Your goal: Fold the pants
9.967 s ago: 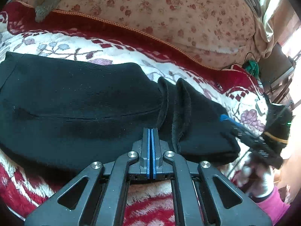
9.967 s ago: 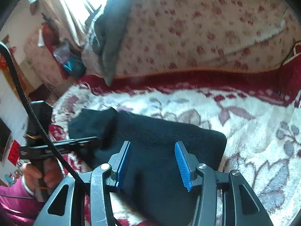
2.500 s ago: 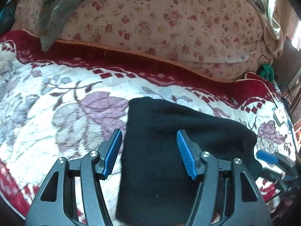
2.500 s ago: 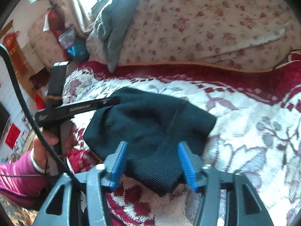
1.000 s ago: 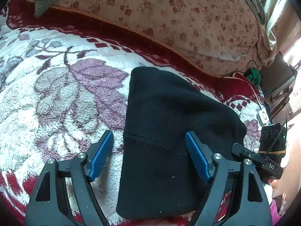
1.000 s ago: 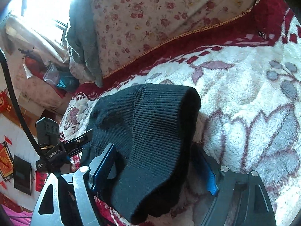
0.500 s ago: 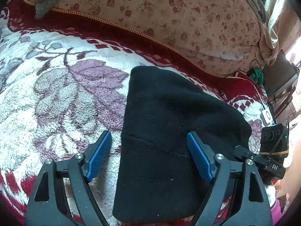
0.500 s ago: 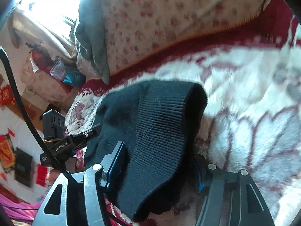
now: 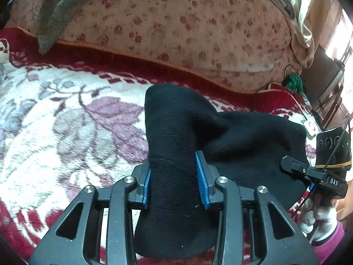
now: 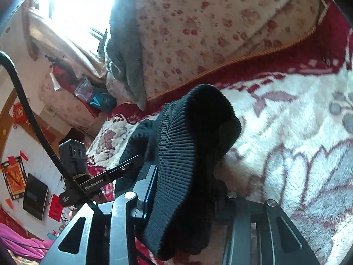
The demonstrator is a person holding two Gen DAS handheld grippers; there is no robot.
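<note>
A fleecy blanket (image 9: 66, 132), white with purple flowers and a dark red border, covers the bed. Beyond it, toward twelve o'clock, lies a big cream quilt (image 9: 176, 28) printed with small red flowers. A grey towel (image 9: 59, 6) hangs over the quilt at eleven o'clock. At two o'clock sit a green cable bundle (image 9: 294, 82) and a curtain (image 9: 308, 11).

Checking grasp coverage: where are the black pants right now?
On the floral blanket in front of the flowered cushion, the black pants are pinched at both near corners as the left gripper and right gripper close on them.
</note>
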